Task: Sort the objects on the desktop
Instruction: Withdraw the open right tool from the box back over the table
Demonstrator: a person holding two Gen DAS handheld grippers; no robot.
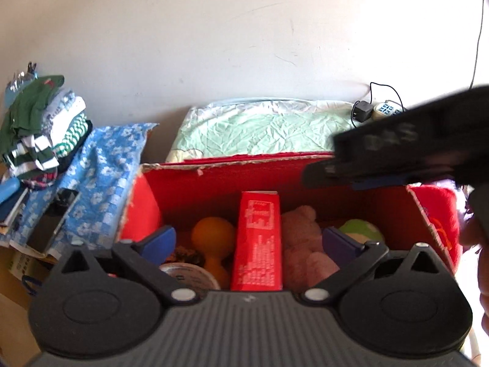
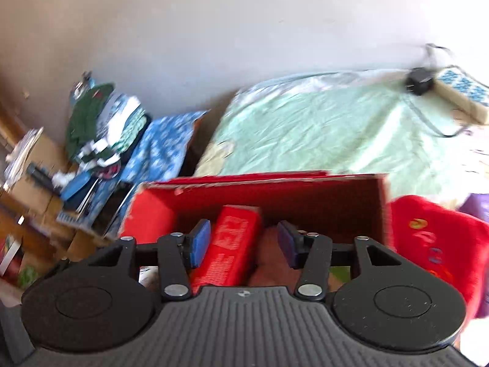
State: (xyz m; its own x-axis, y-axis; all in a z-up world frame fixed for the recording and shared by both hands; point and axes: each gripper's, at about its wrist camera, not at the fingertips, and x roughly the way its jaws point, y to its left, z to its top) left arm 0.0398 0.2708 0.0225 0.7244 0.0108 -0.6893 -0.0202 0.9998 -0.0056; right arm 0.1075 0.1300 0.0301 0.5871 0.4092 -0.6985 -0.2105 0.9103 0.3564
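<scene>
A red cardboard box (image 1: 214, 180) stands open below both grippers. Inside it are a tall red carton (image 1: 256, 244), an orange dumbbell-shaped toy (image 1: 212, 238), a pink plush bear (image 1: 301, 235), a green rounded toy (image 1: 362, 229) and a round tin (image 1: 189, 275). My left gripper (image 1: 250, 240) hangs over the box, jaws wide open, with nothing pressed between them. My right gripper (image 2: 243, 243) is open above the same box (image 2: 305, 189). The red carton (image 2: 232, 244) lies tilted beneath it, and neither pad clamps it. The right tool's black body (image 1: 397, 146) crosses the left wrist view, blurred.
A red plush item (image 2: 434, 238) sits right of the box. Behind the box lies a pale green sheet (image 1: 262, 128) with a charger (image 1: 360, 111) and a power strip (image 2: 461, 91). At left are folded clothes (image 1: 42, 122), a blue floral cloth (image 1: 104, 168) and a phone (image 1: 53, 223).
</scene>
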